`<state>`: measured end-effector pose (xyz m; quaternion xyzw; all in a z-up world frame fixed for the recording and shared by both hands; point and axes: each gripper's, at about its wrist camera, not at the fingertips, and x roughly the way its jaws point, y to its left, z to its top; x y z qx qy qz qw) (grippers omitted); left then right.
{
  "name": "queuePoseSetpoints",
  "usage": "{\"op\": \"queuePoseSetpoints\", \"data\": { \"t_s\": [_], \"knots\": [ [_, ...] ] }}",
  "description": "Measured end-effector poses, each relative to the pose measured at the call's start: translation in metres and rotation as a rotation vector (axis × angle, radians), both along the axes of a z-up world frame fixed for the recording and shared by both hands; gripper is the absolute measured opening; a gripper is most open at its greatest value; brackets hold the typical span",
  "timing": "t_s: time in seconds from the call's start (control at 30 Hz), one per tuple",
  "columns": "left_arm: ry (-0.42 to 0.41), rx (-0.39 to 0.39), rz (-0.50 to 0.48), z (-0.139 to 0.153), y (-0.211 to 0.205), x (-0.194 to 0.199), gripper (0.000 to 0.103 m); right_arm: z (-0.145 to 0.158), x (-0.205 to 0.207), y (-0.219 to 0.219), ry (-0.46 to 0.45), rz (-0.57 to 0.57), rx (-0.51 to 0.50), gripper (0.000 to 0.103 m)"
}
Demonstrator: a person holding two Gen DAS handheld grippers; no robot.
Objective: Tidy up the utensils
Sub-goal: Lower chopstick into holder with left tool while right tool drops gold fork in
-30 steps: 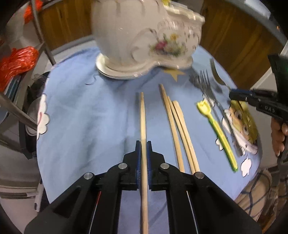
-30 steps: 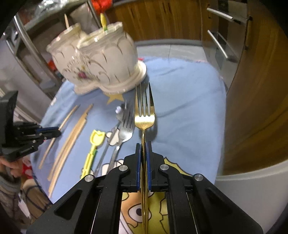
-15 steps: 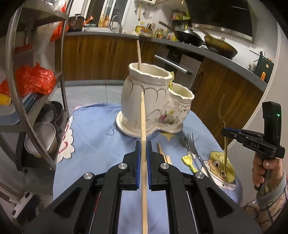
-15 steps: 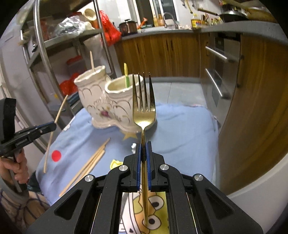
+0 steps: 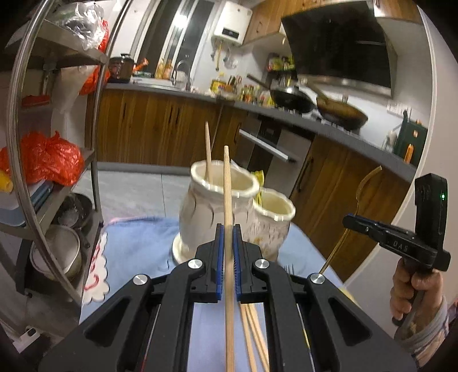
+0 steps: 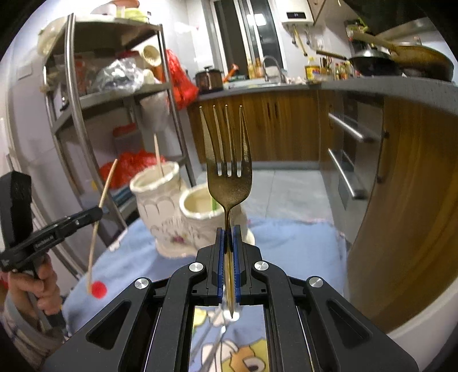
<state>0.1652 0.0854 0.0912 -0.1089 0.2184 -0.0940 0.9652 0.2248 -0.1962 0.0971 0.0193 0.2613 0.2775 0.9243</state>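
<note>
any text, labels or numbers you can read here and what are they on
"DAS": on the side of the right gripper, seen from the left wrist.
White lettering on the left gripper: too blurred to read.
Display on the water heater: too small to read.
Bottle labels on the counter: blurred.

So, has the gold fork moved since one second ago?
Yes. The fork, clamped in the right gripper, has gone up: its tines were below the holder's rim over the cloth, and now stand well above the rim.
</note>
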Motion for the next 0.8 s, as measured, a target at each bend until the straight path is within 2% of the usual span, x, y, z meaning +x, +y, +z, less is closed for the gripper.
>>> {"op": "queuePoseSetpoints", "data": {
  "t_s": [0.27,0.47,0.8],
  "knots": [
    [-0.161,0.001,0.001,0.036,-0.003,0.015,0.005,0.035,0.002,0.007,-0.102,0.029,0.08,0.007],
    [-0.28,-0.059,0.016,0.063,0.001,0.035,0.006,0.059,0.006,0.018,-0.175,0.051,0.127,0.007],
    [-0.404,-0.121,0.116,0.065,0.003,0.063,0.006,0.07,0.027,0.029,-0.21,0.025,0.169,0.007]
  ]
}}
